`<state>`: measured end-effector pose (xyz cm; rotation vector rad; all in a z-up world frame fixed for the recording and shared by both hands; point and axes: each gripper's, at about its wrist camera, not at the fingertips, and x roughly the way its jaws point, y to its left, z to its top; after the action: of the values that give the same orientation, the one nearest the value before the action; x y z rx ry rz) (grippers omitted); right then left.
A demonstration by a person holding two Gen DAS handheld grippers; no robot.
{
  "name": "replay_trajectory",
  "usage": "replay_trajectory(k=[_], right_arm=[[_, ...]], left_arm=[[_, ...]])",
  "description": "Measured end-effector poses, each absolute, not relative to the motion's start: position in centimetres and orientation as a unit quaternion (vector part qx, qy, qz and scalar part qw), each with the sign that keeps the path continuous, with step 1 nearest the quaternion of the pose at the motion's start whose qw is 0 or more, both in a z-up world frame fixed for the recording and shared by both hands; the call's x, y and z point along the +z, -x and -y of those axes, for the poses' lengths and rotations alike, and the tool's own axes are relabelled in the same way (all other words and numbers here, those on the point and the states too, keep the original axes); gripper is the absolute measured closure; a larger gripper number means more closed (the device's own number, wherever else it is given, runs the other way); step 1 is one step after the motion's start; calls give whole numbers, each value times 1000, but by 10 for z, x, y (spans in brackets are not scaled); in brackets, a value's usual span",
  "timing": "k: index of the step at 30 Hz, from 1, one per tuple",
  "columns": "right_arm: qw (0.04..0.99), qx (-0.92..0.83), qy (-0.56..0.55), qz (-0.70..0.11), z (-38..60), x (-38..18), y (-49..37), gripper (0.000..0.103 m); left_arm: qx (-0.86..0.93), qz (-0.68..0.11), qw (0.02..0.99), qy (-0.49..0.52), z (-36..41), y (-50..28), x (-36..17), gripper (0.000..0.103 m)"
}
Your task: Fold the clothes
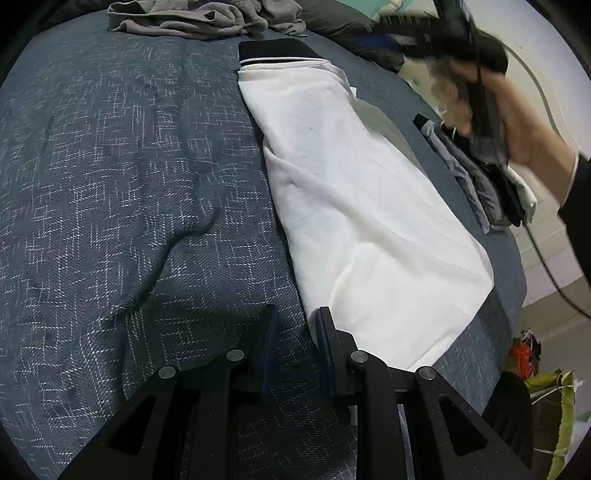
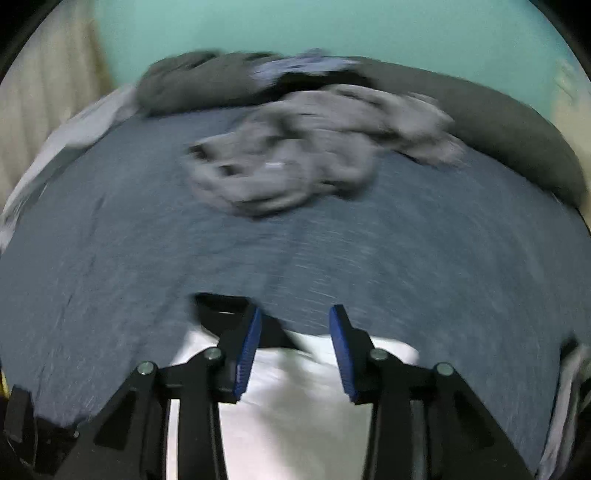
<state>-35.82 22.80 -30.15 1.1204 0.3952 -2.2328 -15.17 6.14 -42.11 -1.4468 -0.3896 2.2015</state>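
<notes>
Bed with a blue-grey woven cover fills the left wrist view. White garment lies on it, already folded into a long strip, black collar band at the far end, near hem just right of the left gripper. Long axis runs away from the fingers and slightly leftward. Left fingers are apart with a narrow gap, nothing between them; right fingertip sits at the strip's near left corner, touch unclear. Crumpled grey clothes sit at the far edge of the bed. Stack of folded items lies on the right edge. A hand with the right gripper's body is up right, above the strip's far half, motion-blurred.

Right wrist view: heavy blur. Right gripper is spread wide and empty, hovering above the white garment, whose black band shows just behind the left finger. It looks across the cover toward the grey pile and a dark pillow; teal wall behind.

Judgement: next fold is probably end to end along the long axis. Left gripper is nearer the hem, right nearer the collar, so each has its end.
</notes>
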Motion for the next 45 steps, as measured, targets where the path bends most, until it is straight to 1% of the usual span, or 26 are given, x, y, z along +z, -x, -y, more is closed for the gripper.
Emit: replay_trajectory(k=[2,5,10,14,15,17,18,19,20,24,33,39,43,45], right_arm=[[327,-819,-429,-195,-197,-305,352,65],[344,-795,-440,-238,-170,-313,348,65],[353,-776,-447,-271,-142,-323,352,64],[350,-751,-451,-331,-122,-337,348,65],[351,-743,-450,-349,-118,-341,345,68],[354,-726,-448,-384,-110,-349,337,89],[352,-722,-445,-397,-108,-352,335,92],[353,-718,-443,-405,-106,-353,332,98],[354,-714,-441,-412,-105,-355,330,99],[339,-727,-430,-413,-107,-351,335,101],[262,-808,-390,-356,-122,-317,374,101],[230,-821,-395,-342,-118,-327,395,101],[256,-803,-428,-325,-112,-343,404,101],[251,-798,-444,-320,-111,-349,409,101]], left_arm=[[803,143,237,528,-63,152,-423,81],[802,145,238,528,-59,152,-427,81],[800,149,240,530,-54,146,-428,81],[800,150,239,529,-52,138,-424,80],[800,150,239,529,-51,137,-424,80],[800,150,239,529,-52,138,-424,80],[800,150,238,529,-53,138,-424,80],[800,151,238,529,-54,139,-424,80],[800,151,237,529,-57,140,-424,80],[801,150,237,529,-57,141,-423,80],[802,147,236,528,-61,141,-424,80],[801,146,237,529,-61,140,-423,79],[800,147,239,530,-61,140,-423,79],[800,147,239,530,-61,140,-424,79]])
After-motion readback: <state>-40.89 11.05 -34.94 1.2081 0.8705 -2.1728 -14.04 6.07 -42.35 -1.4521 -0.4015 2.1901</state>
